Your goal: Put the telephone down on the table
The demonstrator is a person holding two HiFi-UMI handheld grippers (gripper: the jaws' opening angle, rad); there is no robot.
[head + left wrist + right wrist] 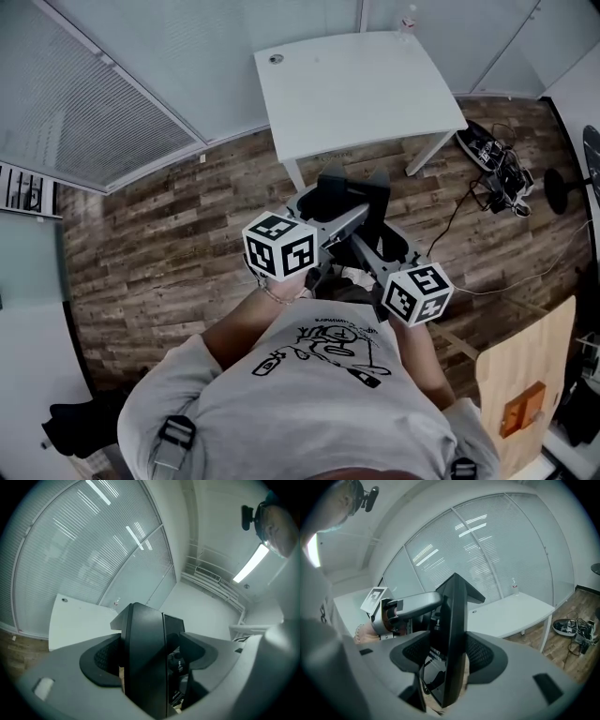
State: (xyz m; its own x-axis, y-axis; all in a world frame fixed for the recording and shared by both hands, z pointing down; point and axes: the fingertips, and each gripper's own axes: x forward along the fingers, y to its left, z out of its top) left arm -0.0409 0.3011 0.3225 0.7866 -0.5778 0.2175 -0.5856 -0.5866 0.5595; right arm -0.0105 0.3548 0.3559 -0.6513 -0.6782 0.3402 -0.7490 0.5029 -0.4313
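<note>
You've got the left gripper (151, 652) and right gripper (449, 657) both clamped on the telephone (350, 193), well short of the table (356, 84), so keep it level, then lower gently

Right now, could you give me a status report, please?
Left tool, right tool both shut on telephone. Telephone in air, short of table. Small bottle at table's far edge.

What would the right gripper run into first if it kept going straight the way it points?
The right gripper has its tongs shut on the black flat telephone, so that leads. Past it, probably the white rectangular table, though depth is unclear.
</note>
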